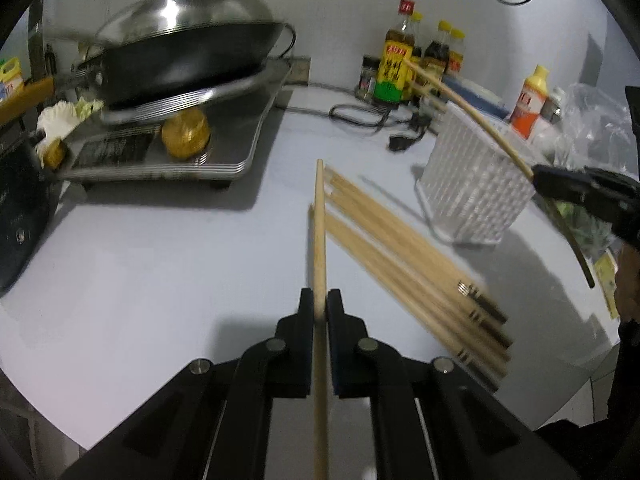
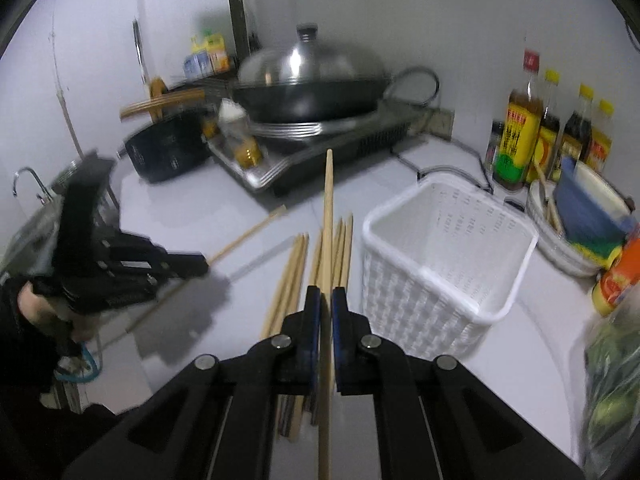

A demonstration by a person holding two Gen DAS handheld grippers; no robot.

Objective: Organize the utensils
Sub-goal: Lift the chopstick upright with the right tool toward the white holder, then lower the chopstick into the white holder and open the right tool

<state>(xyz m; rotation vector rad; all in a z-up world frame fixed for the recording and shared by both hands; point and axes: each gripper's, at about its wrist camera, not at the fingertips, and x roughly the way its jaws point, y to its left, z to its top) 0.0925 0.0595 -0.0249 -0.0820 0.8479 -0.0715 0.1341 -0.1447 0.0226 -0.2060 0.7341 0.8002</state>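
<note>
one chopstick (image 1: 319, 232) in each clamped claw (image 1: 320, 300)

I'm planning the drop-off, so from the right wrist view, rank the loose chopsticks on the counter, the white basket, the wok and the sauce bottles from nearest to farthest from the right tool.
1. Loose chopsticks: on the counter just beyond the right tool.
2. White basket: right of them.
3. Wok: back centre, on the cooker.
Sauce bottles: far right by the wall, too close to the wok to rank.
</note>
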